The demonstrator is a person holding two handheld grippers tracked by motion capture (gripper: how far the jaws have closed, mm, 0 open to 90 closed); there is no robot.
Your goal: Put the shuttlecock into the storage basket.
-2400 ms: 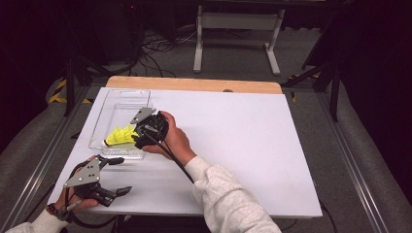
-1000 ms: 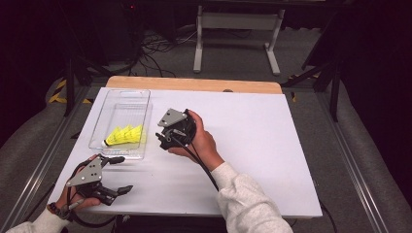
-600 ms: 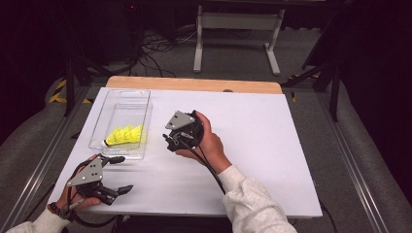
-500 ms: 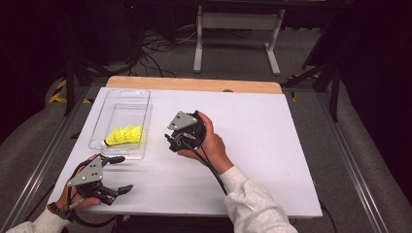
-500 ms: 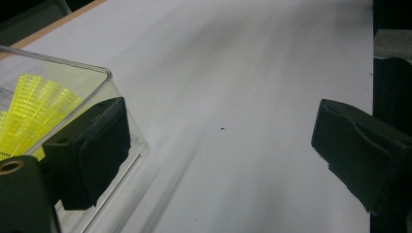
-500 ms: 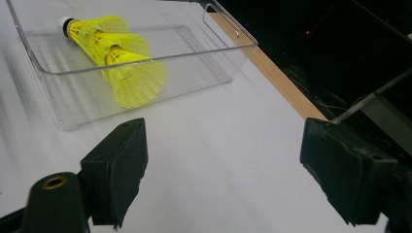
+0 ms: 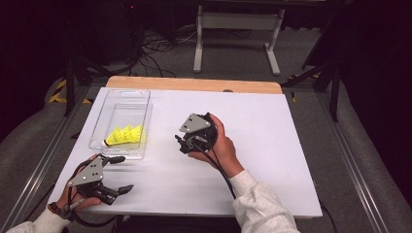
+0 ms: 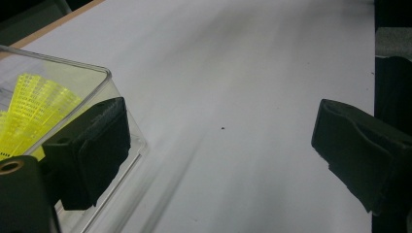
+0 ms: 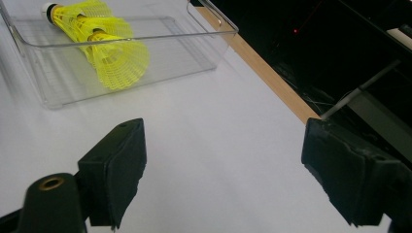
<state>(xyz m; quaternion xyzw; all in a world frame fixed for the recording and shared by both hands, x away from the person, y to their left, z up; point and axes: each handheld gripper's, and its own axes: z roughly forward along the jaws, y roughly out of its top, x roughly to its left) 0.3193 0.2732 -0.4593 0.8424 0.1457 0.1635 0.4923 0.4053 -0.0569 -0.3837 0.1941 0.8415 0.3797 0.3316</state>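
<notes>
A: Where are the birdies now?

B: In the clear box. The yellow birdies lie at the near end of the box, pushed one into the next, cork tip toward the left wall. They look like 3, but I can't count for sure.

A: And the right gripper?

B: It's over the bare white table, to the right of the box & well apart from it. In the right gripper view its jaws stand wide apart w/ nothing between them, just table. The box is ahead of them, birdies inside.

A: So it holds nothing?

B: Right, nothing in it.

A: What about the left gripper?

B: It's low on the table, just in front of the near end of the box. One jaw tip is about at the box's front wall. In the left gripper view the jaws are spread wide too, and the near corner of the box is right behind one jaw, w/ yellow mesh seen thru the plastic. Can't tell if jaw & box touch.

A: So how far along is the job?

B: I think the putting-in part is done. The birdies are in the box, and I see none on the table around it. Both grippers are let go. If the job is only to fill the box, not much is left, maybe just pulling the hands away from it.
</notes>
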